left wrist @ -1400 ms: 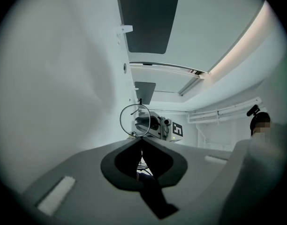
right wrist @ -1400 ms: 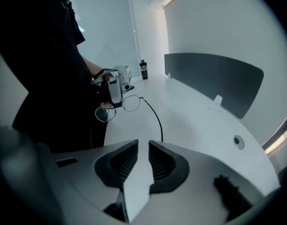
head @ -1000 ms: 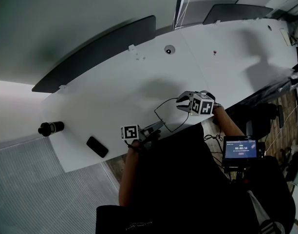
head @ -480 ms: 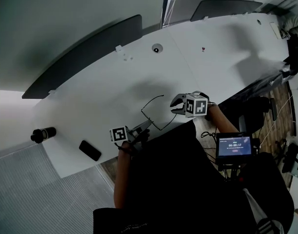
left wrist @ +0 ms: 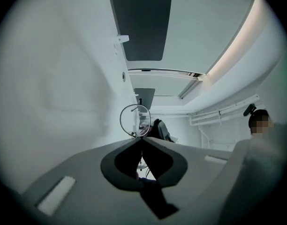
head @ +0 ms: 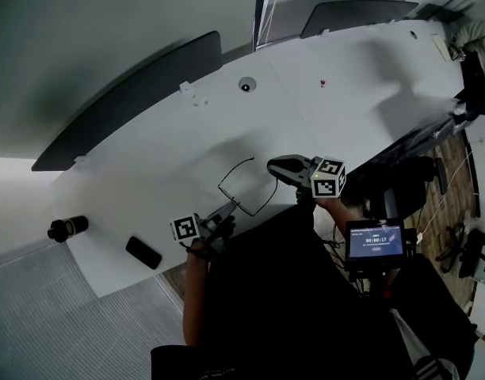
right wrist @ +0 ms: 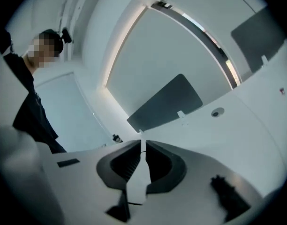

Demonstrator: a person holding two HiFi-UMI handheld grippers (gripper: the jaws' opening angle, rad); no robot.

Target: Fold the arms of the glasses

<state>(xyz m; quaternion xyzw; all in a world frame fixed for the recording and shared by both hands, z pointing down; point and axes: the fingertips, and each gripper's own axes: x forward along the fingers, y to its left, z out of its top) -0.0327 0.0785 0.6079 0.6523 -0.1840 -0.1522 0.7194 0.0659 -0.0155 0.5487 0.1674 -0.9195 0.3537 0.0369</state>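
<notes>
Table (head: 147,149) is white and runs under and beyond both jaw sets. Right gripper (right wrist: 142,143): jaws clenched to a thin slit, with a thin dark line across the slit at the tips. It looks like a glasses arm, so I read it as pinched. Left gripper (left wrist: 141,139): jaws clamped on the glasses (left wrist: 134,120) at the frame edge, with one round lens standing just past the tips. In the head view the wire frame spans between the two jaw sets, above the table. Phone (head: 143,252) lies flat, well apart from the left jaws on their outer side.
</notes>
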